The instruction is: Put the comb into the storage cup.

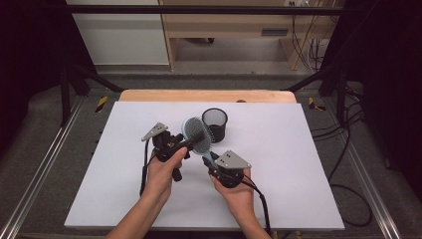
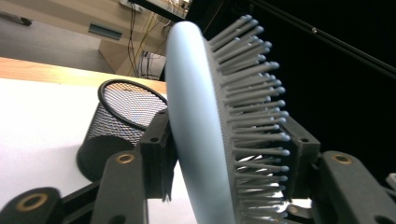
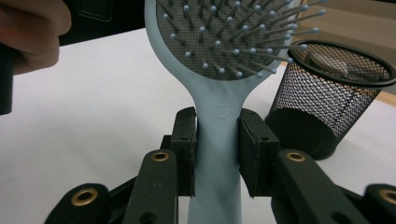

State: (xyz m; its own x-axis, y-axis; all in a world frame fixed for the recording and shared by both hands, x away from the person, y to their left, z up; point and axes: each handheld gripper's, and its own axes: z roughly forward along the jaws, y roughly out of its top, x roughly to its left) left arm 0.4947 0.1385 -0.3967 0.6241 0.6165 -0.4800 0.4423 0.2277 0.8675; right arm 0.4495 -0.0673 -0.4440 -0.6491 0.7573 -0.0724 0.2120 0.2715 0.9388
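Hairbrush in pale blue plastic, oval-headed with grey ball-tipped bristles [image 1: 197, 134], was held between both tools above the white table sheet [image 1: 298, 164]. The right gripper [image 3: 217, 154] clamped the brush's handle, one pad on each side of the neck, probably so the head stood free for the other tool. The left gripper [image 2: 224, 154] had closed across the head itself, one pad on the smooth back and the other against the bristle side, which looked like a handover grip. Just beyond the fingertips of both stood the black wire-mesh cup [image 1: 215, 123], upright and open-mouthed, likely the brush's destination. Bare sheet lay to either side of the fingers, and the table's edges were well apart from them, leaving ample room to swing the brush.
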